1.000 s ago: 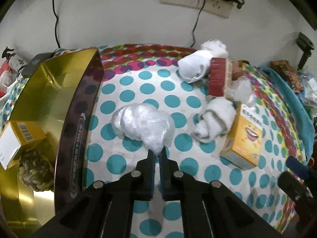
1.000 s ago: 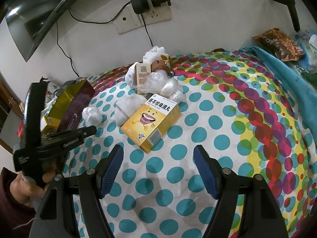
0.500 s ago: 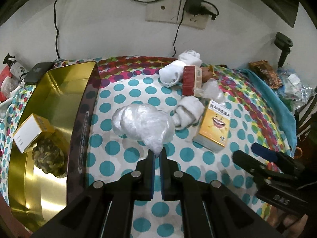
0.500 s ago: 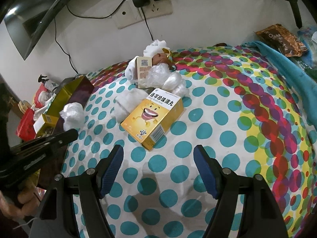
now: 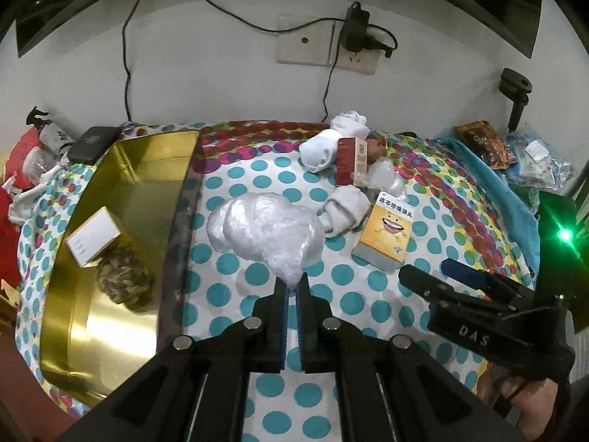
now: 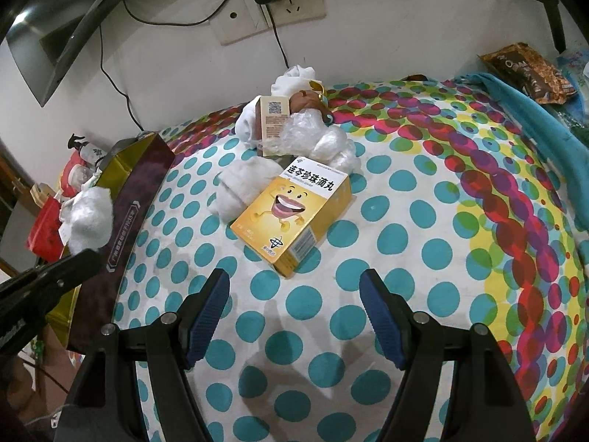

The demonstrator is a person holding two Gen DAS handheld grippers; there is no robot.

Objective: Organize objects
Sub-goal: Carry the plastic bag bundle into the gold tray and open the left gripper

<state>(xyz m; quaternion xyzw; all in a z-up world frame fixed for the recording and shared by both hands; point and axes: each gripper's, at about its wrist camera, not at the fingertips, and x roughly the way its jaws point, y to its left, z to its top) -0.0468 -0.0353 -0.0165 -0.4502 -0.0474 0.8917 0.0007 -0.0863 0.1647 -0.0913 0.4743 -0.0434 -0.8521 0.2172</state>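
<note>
Pinching a tail of the plastic bag (image 5: 263,226), the left gripper (image 5: 293,287) has its jaws pressed together on the film, and the bag bulges out at twelve o'clock from the tips. In the right wrist view the bag hangs clear of the cloth beside the tin's dark outer wall, so it seems lifted. Working from nine o'clock across the left wrist view: gold tin (image 5: 121,191) with a white box (image 5: 94,237) and a mottled ball (image 5: 123,281) inside; the bag at centre; rolled white socks (image 5: 344,210) at two o'clock; a red box (image 5: 351,162) behind them; the yellow box (image 5: 386,232) next; the right gripper (image 5: 438,276) at three o'clock. Judged handling: the bag looks feather-light, soft, crinkly and slippery; a pinch on bunched film is the only sound hold, and a loose edge may slide out. The yellow box (image 6: 294,224) looks stiff and light, best taken across its narrow sides. The right gripper (image 6: 294,294) has jaws spread and empty, hovering with the box just beyond the tips at twelve o'clock. Only the left view shows the tin's interior and contents; only the right view shows the box's barcode end, the bag (image 6: 90,221) clear of the cloth, and the pile of wrap at twelve o'clock unobstructed.
</note>
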